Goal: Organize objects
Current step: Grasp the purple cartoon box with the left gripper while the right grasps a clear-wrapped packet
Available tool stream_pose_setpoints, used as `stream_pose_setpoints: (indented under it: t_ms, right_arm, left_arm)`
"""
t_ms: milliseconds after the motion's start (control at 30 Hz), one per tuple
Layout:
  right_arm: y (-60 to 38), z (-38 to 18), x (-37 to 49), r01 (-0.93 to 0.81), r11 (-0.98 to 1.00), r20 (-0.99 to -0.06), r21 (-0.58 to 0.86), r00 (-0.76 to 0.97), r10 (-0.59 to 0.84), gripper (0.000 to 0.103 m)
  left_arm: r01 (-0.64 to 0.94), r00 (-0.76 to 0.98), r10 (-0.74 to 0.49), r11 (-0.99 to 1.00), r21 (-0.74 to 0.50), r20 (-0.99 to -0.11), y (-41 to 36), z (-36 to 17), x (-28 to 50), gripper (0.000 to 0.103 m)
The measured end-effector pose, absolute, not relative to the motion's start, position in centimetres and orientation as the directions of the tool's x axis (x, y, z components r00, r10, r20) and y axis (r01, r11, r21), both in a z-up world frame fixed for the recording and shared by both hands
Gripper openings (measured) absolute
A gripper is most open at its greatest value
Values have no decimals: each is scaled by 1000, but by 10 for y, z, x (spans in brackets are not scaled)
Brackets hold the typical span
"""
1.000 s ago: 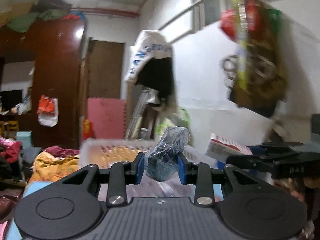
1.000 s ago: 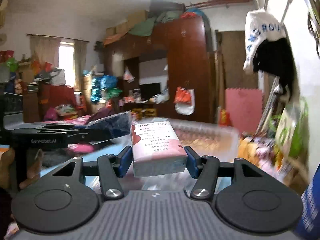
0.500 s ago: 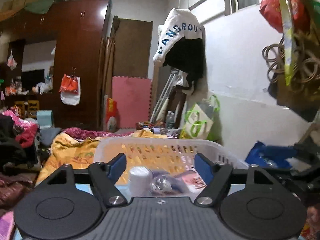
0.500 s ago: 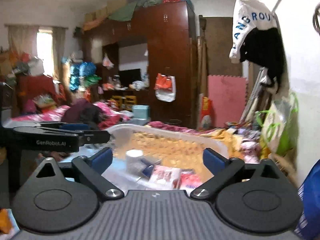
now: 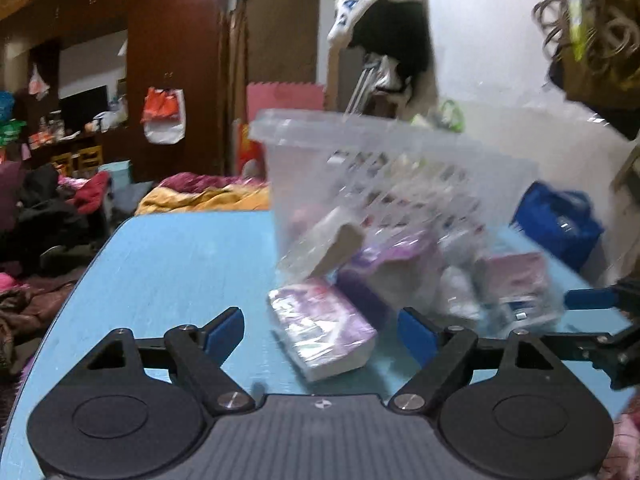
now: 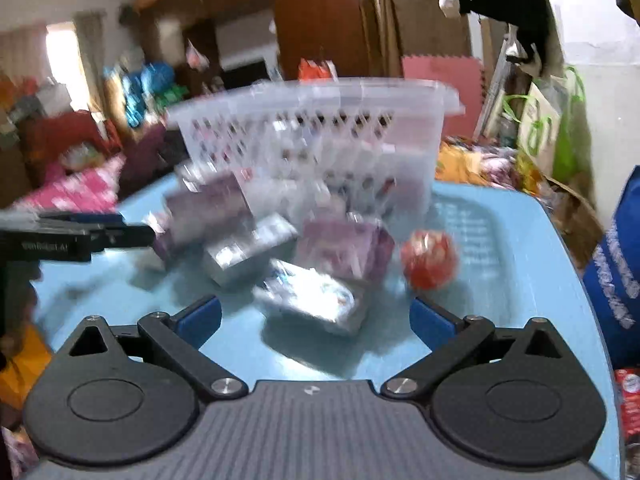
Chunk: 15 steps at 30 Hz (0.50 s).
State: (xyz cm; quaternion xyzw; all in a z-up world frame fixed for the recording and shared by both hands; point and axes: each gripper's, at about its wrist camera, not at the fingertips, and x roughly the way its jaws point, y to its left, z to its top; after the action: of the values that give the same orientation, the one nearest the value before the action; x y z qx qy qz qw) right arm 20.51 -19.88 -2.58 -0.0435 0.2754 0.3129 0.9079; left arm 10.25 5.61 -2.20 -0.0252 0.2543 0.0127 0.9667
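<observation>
Both wrist views are motion-blurred; I read detail with caution.

Left gripper (image 5: pixel 320 330): jaws spread wide, nothing between the pads. Right gripper (image 6: pixel 316 318): likewise released and empty.

The white slotted basket (image 5: pixel 400 148) sits tilted in the centre to upper right of the left view, its open mouth apparently turned down toward the blue table (image 5: pixel 176 264). I cannot tell what supports it. Its contents lie heaped on the table below it: a purple-wrapped pack (image 5: pixel 320 332) directly ahead of the left gripper at lower centre, more wrapped packets (image 5: pixel 512 280) to the right of that. In the right view I see a silvery packet (image 6: pixel 308 296) closest, at centre, and a red ball (image 6: pixel 429 260) right of centre, apart from the heap.

Risks as I judge them:
- The red ball looks round and free on a smooth top; it could roll toward the right edge of the table if bumped by a pad or a sliding packet.
- The basket looks unstable at that tilt. If it settles, it may drop onto the heap or knock packets outward.
- Film wrappers look slick; a pinch on a corner could slip.
- The two grippers face the same heap, and each shows at the edge of the other's view. Reaching together invites a collision.
</observation>
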Motion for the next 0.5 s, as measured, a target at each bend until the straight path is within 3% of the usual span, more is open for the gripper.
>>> stream_pose_setpoints:
  t_ms: [133, 267, 500]
  right_arm:
    - [-187, -30, 218, -587, 803, -537, 104, 646, 542, 96]
    - [-184, -38, 212, -564, 821, -541, 89, 665, 515, 80]
    - [-196, -38, 192, -582, 807, -492, 97, 677, 548, 78]
  left_arm:
    - [-43, 850, -9, 995, -87, -526, 63, -28, 114, 87]
    - [-60, 852, 13, 996, -73, -523, 61, -26, 116, 87]
    - [-82, 820, 58, 996, -17, -569, 53, -30, 119, 87]
